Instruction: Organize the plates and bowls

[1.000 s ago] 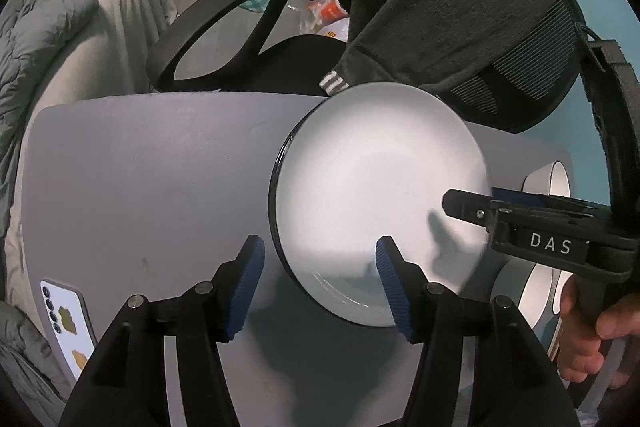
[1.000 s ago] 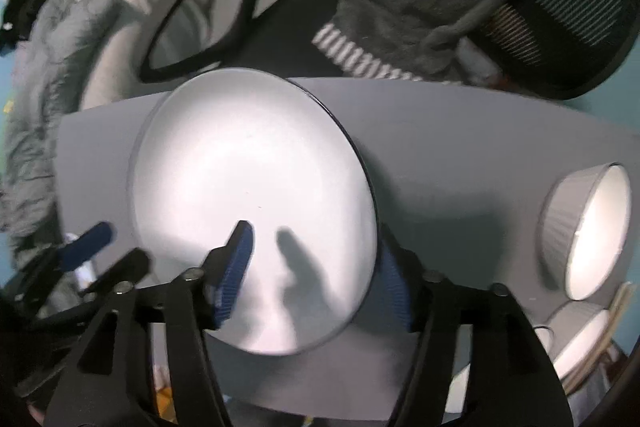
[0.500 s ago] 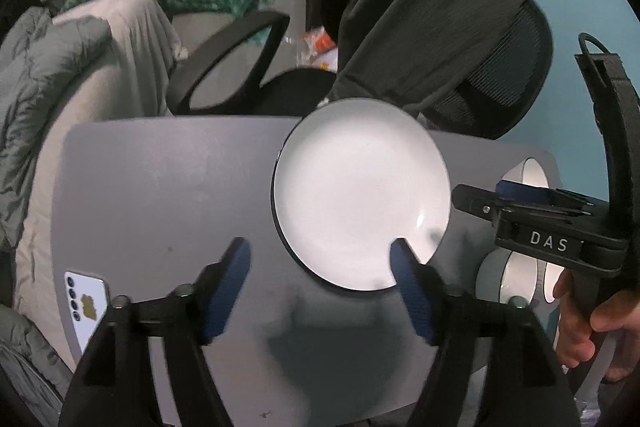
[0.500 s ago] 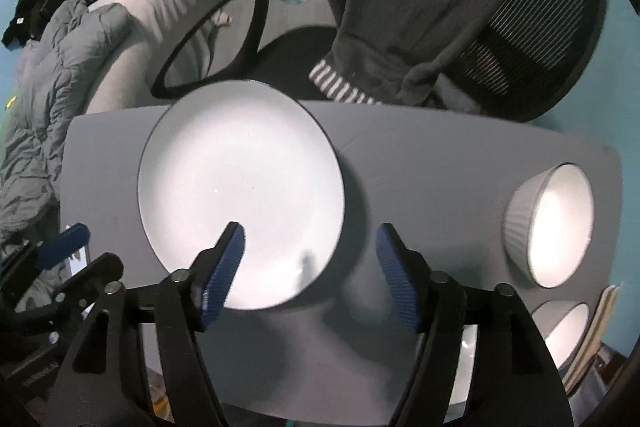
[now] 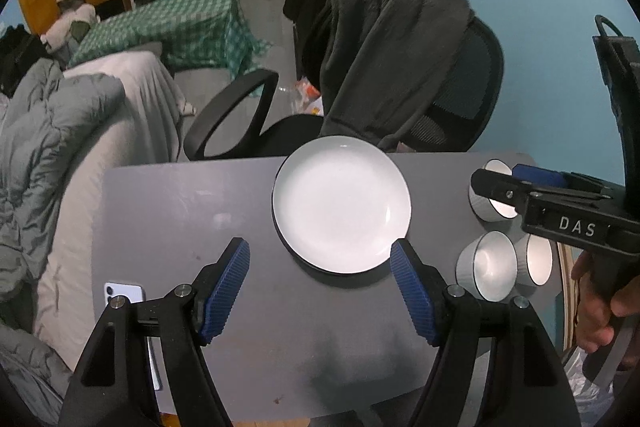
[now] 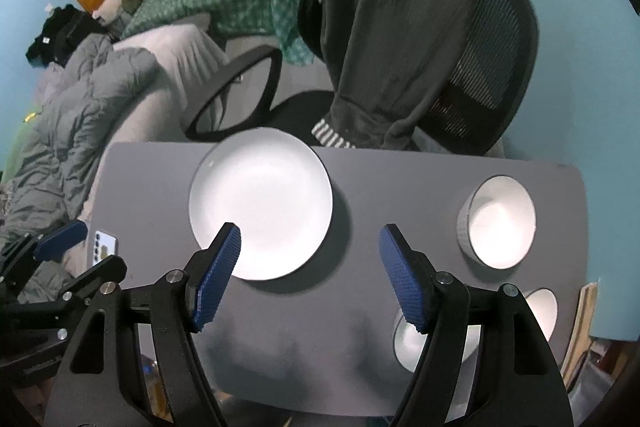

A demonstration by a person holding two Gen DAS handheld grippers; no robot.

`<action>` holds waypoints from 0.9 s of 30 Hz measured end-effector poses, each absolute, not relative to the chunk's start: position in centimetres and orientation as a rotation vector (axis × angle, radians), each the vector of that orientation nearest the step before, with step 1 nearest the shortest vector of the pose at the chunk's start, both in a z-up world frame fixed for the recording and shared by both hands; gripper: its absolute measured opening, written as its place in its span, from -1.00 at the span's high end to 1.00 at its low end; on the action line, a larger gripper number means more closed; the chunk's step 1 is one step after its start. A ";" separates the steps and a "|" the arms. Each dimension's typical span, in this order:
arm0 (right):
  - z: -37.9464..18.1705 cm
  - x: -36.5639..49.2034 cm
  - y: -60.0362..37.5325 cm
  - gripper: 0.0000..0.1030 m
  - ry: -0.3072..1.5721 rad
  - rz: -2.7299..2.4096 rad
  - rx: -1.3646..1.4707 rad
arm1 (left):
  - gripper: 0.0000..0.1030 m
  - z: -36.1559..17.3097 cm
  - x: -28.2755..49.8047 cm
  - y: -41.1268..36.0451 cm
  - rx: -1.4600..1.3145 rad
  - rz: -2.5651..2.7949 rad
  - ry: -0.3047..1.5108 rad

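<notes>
A white plate with a dark rim [image 5: 340,205] lies flat on the grey table [image 5: 168,211], near its far edge; it also shows in the right wrist view [image 6: 260,207]. Three white bowls stand at the table's right end: a far one [image 6: 498,221], and two near ones [image 5: 486,265] [image 5: 538,259]. My left gripper [image 5: 320,279] is open and empty, above the table just short of the plate. My right gripper [image 6: 310,271] is open and empty, raised above the table between the plate and the bowls.
A phone [image 5: 122,297] lies on the table's near left corner. A black office chair with a dark sweater draped on it [image 5: 400,67] stands behind the table. A bed with grey bedding [image 5: 60,155] runs along the left. A wooden board [image 6: 580,327] leans at the right.
My right gripper has let go of the plate, which now rests on the table. Both grippers have opened wider and pulled back and up, away from the plate.
</notes>
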State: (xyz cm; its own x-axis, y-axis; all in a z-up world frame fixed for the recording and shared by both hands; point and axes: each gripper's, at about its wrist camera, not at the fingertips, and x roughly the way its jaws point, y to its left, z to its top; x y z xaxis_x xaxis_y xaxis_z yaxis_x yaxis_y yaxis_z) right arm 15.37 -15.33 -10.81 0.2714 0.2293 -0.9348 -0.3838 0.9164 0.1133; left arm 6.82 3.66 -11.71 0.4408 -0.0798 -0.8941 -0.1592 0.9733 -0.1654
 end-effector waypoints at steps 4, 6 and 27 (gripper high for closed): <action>-8.9 14.1 -15.8 -0.39 1.179 0.413 -0.139 | -0.44 -10.4 5.7 3.4 -0.229 0.039 1.090; -8.0 13.4 -16.1 -0.39 1.154 0.412 -0.137 | -0.44 -9.9 5.1 3.3 -0.234 0.025 1.082; -3.3 8.2 -21.1 -0.40 1.039 0.338 -0.027 | -0.44 -5.7 2.1 -0.3 -0.216 -0.126 0.983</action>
State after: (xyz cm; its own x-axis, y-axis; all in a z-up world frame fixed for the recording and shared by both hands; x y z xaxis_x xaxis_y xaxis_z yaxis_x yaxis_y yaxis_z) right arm 8.22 -21.07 -3.27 0.4598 0.2622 -0.8485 -0.2874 0.9479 0.1371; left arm 2.05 -0.28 -5.75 0.5494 -0.2027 -0.8106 0.0076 0.9713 -0.2378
